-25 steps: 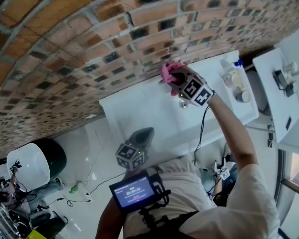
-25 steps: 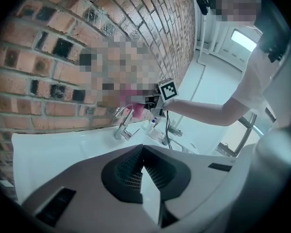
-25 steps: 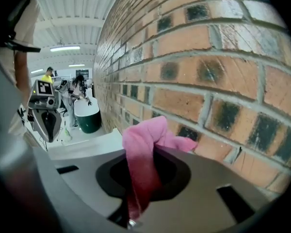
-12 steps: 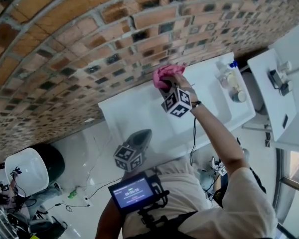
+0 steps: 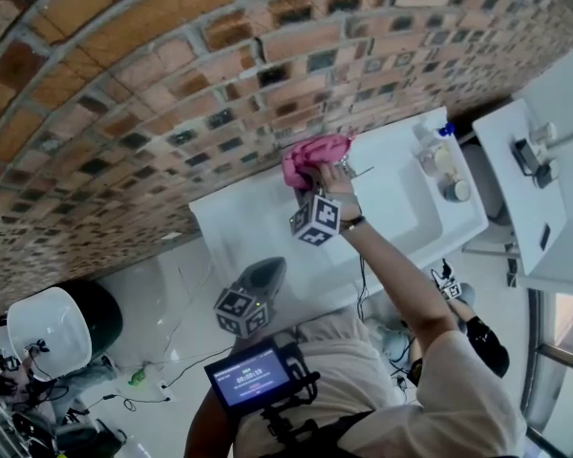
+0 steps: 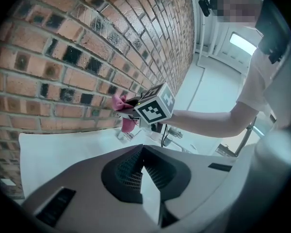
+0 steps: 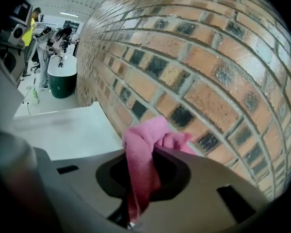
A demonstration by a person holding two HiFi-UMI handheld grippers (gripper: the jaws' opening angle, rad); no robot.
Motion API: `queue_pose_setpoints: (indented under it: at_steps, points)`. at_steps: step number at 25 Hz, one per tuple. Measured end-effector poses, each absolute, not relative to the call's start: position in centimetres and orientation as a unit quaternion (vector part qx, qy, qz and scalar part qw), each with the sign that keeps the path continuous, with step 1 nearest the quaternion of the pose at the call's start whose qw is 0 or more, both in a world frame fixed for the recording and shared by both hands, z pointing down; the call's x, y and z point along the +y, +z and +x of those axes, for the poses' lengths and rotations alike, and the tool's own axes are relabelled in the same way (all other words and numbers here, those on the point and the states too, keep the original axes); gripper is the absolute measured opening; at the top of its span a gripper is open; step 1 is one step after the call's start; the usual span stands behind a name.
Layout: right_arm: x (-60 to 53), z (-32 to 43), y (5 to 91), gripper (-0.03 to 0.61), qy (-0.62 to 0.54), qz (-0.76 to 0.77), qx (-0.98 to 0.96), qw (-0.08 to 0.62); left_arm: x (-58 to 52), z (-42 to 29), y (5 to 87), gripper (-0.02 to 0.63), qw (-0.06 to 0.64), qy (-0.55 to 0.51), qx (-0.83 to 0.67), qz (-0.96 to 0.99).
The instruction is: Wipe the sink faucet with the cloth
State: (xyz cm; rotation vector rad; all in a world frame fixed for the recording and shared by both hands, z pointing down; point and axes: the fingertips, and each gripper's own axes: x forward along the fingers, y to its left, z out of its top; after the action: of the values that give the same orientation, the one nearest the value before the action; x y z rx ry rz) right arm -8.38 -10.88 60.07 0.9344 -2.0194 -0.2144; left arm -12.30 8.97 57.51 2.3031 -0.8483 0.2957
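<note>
My right gripper is shut on the pink cloth and holds it against the brick wall above the back edge of the white sink. In the right gripper view the cloth hangs bunched between the jaws, close to the bricks. The left gripper view shows the cloth over a chrome faucet part; most of the faucet is hidden. My left gripper hangs low near my body, away from the sink, its jaws closed on nothing.
Bottles and a jar stand on the sink's right end. A white cabinet stands further right. A white round tub sits on the floor at the left. A small screen is on my chest.
My right gripper has carried the pink cloth leftward along the back of the sink, closer to the wall. The left gripper has barely moved.
</note>
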Motion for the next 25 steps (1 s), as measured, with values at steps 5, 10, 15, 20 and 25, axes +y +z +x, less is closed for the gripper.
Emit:
queue_pose_setpoints:
  at_steps: [5, 10, 15, 20, 25]
  points:
    - [-10.2, -10.2, 63.1, 0.057, -0.033, 0.37, -0.823, 0.429, 9.4, -13.4, 57.7, -0.006, 0.331, 0.115, -0.331, 0.876]
    - [-10.1, -11.4, 65.5, 0.057, 0.008, 0.363, -0.827, 0.43, 9.6, -14.5, 58.0, -0.006, 0.337, 0.111, -0.341, 0.87]
    - [-8.2, -12.2, 69.9, 0.057, 0.105, 0.318, -0.835, 0.437, 9.6, -14.6, 57.9, -0.006, 0.336, 0.114, -0.344, 0.869]
    - [-4.6, -12.1, 72.5, 0.058, 0.179, 0.291, -0.839, 0.424, 9.5, -14.4, 58.2, -0.006, 0.34, 0.113, -0.345, 0.868]
    - [-4.2, -9.7, 72.6, 0.058, 0.435, 0.364, -0.794, 0.218, 9.3, -14.2, 58.5, -0.006, 0.336, 0.12, -0.342, 0.869]
